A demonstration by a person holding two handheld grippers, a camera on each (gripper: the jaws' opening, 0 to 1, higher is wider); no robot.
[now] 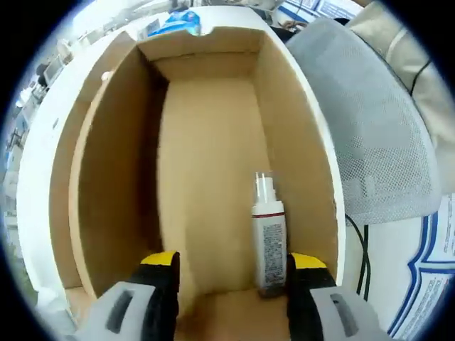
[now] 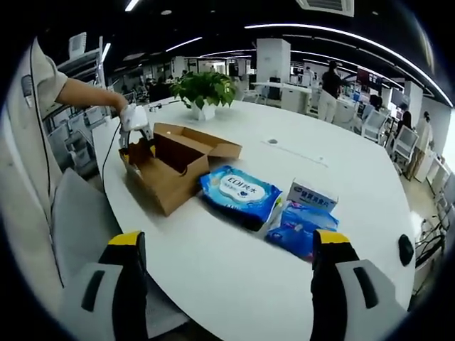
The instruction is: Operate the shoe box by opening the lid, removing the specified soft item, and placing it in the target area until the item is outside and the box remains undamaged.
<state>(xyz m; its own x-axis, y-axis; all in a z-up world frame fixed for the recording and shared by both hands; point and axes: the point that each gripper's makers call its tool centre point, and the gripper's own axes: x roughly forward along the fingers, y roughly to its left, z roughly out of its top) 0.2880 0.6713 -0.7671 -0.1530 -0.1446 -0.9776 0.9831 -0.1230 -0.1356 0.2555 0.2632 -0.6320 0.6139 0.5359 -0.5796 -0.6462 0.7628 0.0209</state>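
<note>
The brown cardboard shoe box [image 2: 170, 177] stands on the white table [image 2: 213, 270] with its lid [image 2: 213, 147] folded back. My left gripper [image 1: 233, 284] is open and looks straight into the box [image 1: 206, 142]. A white spray bottle [image 1: 269, 241] rests on the box floor just inside the right jaw. From the right gripper view, a person's hand holds the left gripper [image 2: 135, 148] at the box's left end. A soft blue wipes pack [image 2: 238, 190] lies on the table beside the box. My right gripper [image 2: 231, 284] hangs open over the near table edge, holding nothing.
A small white carton [image 2: 313, 195] and another blue pack [image 2: 298, 229] lie right of the wipes. A potted plant [image 2: 204, 89] stands behind the box. A grey mesh chair [image 1: 370, 128] is beside the table. A dark small object [image 2: 405, 250] sits near the right edge.
</note>
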